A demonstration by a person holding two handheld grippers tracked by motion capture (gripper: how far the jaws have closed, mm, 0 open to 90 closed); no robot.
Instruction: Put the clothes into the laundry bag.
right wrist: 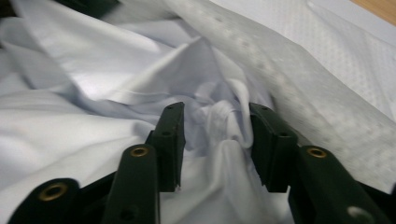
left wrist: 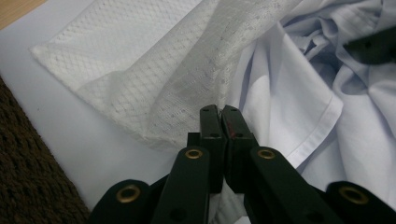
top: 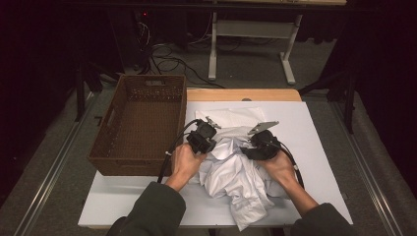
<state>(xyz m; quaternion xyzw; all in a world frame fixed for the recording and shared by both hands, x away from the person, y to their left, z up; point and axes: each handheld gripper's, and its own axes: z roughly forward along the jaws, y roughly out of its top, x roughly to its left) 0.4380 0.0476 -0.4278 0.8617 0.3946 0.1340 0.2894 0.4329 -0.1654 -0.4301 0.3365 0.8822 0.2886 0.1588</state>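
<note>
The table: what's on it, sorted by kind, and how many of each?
Baskets: 1, the brown wicker basket.
Cloths: 2, a smooth white shirt and a textured white cloth.
Claws: 2, the left claw and the right claw.
Total: 5.

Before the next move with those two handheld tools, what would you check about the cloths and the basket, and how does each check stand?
1. Left gripper has a hold: ok. Its jaws are shut on an edge of the mesh cloth.
2. Right gripper has a hold: not ok. Its jaws stand apart, with a bunched fold of the white shirt between them.
3. Cloths separated: not ok. The mesh cloth drapes over the shirt.
4. Basket ready: ok. It sits beside the cloths, open on top.
5. Cloths on the table: ok for most; one shirt end reaches the near edge.
</note>
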